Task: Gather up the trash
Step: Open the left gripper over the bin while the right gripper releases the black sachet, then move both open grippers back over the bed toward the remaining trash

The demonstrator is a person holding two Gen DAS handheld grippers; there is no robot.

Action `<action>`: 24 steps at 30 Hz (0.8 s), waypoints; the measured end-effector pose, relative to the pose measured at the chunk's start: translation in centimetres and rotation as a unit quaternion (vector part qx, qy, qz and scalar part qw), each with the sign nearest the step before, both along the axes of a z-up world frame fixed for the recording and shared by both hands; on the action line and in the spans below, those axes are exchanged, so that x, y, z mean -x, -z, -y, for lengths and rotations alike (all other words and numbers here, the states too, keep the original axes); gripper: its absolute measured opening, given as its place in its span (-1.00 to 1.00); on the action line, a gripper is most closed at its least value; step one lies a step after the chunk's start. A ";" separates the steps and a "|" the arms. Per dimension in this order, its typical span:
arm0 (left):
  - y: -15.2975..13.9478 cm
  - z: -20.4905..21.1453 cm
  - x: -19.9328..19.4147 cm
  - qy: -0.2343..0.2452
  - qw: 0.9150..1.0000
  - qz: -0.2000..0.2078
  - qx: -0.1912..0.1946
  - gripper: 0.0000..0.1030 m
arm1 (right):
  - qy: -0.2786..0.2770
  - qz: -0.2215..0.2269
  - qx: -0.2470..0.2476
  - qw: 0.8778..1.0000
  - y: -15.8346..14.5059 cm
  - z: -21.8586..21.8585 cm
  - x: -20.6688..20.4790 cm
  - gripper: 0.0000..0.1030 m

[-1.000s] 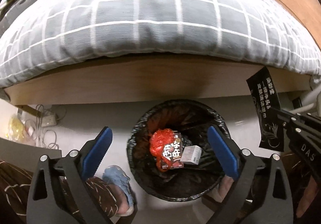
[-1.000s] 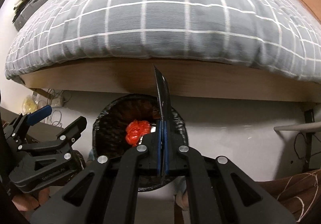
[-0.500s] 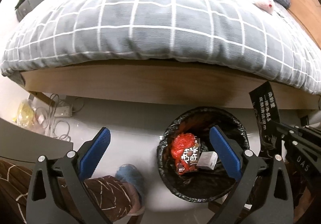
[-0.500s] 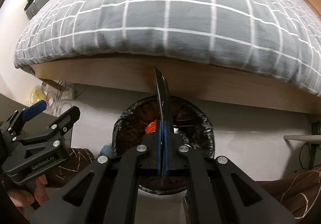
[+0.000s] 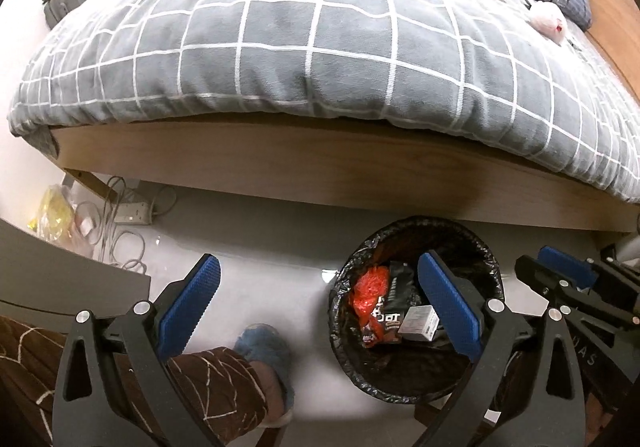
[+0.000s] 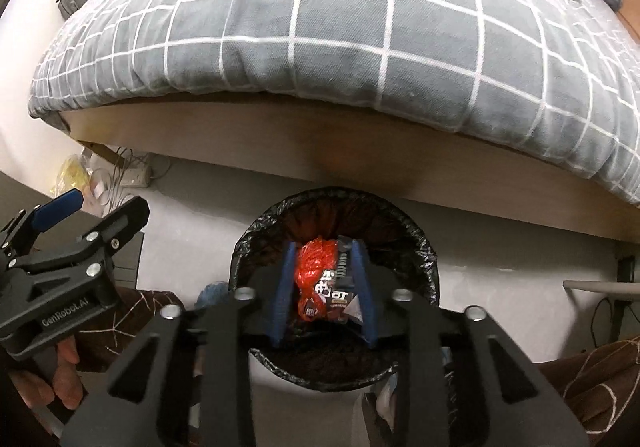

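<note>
Where the floor meets the wooden bed frame stands a black-lined trash bin point(image 6: 334, 203), holding a red plastic bag point(image 5: 370, 289), a black snack wrapper point(image 5: 394, 297) and a small white box point(image 5: 420, 323). Right hand-held gripper point(image 6: 324, 287): above the bin, jaws opening, nothing pinched. Left hand-held gripper point(image 5: 320, 307): jaws wide apart, empty. Grey checked duvet point(image 5: 320, 47) on the bed beyond.

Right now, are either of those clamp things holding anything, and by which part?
Nothing is held. The right gripper is opening, empty, above the bin; the left gripper stands wide open and empty.
</note>
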State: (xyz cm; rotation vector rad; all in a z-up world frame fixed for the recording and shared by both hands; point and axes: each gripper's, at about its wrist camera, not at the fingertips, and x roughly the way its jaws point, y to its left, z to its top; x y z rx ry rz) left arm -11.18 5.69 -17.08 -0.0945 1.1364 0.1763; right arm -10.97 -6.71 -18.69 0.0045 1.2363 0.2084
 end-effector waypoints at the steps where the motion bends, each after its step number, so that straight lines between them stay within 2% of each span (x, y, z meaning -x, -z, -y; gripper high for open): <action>1: 0.0 0.1 0.0 0.001 1.000 0.000 -0.001 0.89 | 0.001 0.001 0.000 1.000 -0.1 0.2 -0.1 -0.29; 7: -0.5 0.3 0.0 0.000 1.000 0.006 -0.007 0.89 | 0.009 0.031 0.009 0.999 -1.6 0.8 -0.2 0.21; 9: -0.6 0.4 0.0 -0.002 1.000 0.008 -0.009 0.89 | 0.014 0.049 0.020 0.998 -2.4 0.9 -0.3 0.32; 11: -1.0 0.5 -0.1 -0.002 1.000 0.014 -0.007 0.89 | 0.015 0.069 0.029 0.997 -3.2 1.0 -0.4 0.54; 15: -2.2 0.7 -0.2 0.005 1.000 0.030 -0.006 0.89 | 0.027 0.113 0.049 0.992 -5.2 1.6 -0.3 0.69; 18: -3.2 0.9 -0.4 0.007 0.999 0.044 -0.001 0.89 | 0.035 0.131 0.050 0.990 -6.2 2.2 -0.3 0.77; 24: -4.9 1.3 -1.0 0.010 0.998 0.061 0.003 0.89 | 0.054 0.160 0.053 0.984 -8.1 3.5 -0.8 0.81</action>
